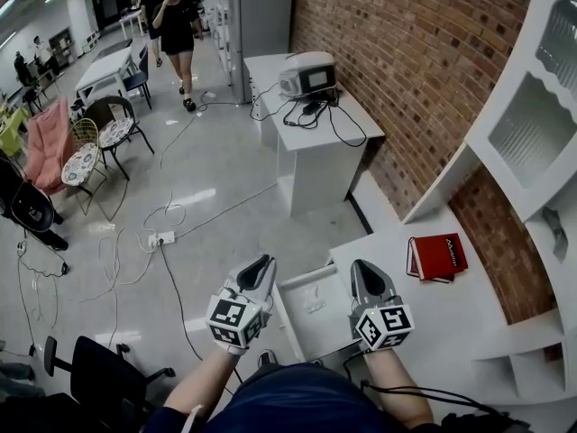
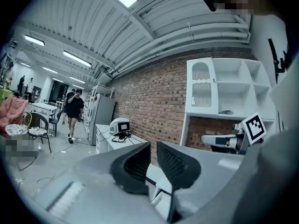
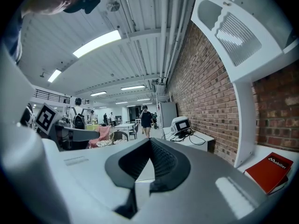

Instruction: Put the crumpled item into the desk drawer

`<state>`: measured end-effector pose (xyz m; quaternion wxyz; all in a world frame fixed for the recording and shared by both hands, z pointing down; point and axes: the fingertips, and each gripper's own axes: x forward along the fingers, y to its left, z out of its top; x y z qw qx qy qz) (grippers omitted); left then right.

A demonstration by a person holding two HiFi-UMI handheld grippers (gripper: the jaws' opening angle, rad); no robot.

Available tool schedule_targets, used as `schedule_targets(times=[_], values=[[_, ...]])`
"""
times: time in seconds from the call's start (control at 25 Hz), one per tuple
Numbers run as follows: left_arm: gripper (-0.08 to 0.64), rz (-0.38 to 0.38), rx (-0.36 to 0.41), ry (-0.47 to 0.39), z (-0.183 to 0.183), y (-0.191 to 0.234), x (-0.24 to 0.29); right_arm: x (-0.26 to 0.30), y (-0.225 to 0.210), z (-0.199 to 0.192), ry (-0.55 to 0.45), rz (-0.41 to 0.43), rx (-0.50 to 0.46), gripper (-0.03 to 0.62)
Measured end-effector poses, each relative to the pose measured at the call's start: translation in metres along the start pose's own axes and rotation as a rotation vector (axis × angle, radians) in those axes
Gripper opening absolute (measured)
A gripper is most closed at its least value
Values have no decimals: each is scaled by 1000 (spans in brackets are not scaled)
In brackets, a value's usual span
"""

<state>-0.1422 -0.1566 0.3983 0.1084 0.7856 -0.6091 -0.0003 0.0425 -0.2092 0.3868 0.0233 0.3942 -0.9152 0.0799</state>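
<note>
I hold both grippers side by side over the front of the white desk (image 1: 451,318). Between them a white drawer (image 1: 311,303) stands pulled out of the desk's left end. The crumpled item does not show clearly in any view. My left gripper (image 1: 263,262) (image 2: 153,146) points out over the floor, jaws a narrow gap apart and empty. My right gripper (image 1: 359,267) (image 3: 149,141) is shut, its jaws meeting at the tips with nothing between them.
A red book (image 1: 437,256) (image 3: 271,171) lies on the desk by the brick wall. A white shelf unit (image 1: 532,124) rises at the right. Farther off, a white table (image 1: 315,124) holds a device (image 1: 306,75). Cables (image 1: 171,215) cross the floor; chairs (image 1: 108,133) stand left; a person (image 1: 176,25) walks.
</note>
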Motion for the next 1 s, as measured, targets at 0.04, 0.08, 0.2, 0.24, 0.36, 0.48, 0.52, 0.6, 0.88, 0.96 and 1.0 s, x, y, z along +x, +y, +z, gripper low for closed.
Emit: schedule_targets(times=[0.04, 0.08, 0.2, 0.24, 0.36, 0.48, 0.52, 0.6, 0.88, 0.96, 1.0], values=[[48, 2, -4, -2, 4, -1, 0, 0, 1, -1, 1, 1, -1, 2], [48, 4, -5, -3, 6, -2, -1, 0, 1, -1, 1, 3, -1, 2], [48, 1, 1, 3, 0, -2, 0, 0, 2, -3, 3, 5, 2, 2], [48, 2, 2, 4, -1, -1, 0, 1, 1, -3, 4, 6, 2, 2], [48, 8, -3, 4, 4, -1, 1, 1, 0, -3, 6, 7, 4, 2], [48, 10, -4, 5, 5, -2, 1, 1, 0, -4, 7, 8, 5, 2], [48, 10, -4, 5, 4, -2, 1, 1, 0, -4, 8, 8, 4, 2], [48, 10, -5, 7, 3, -3, 0, 0, 1, -4, 8, 9, 2, 2], [48, 9, -3, 21, -8, -2, -3, -3, 3, -5, 11, 10, 4, 2], [48, 8, -1, 22, -8, -2, -3, -3, 3, -6, 11, 10, 5, 2], [48, 6, 3, 23, -9, -2, -2, -3, 3, -6, 11, 9, 5, 2]])
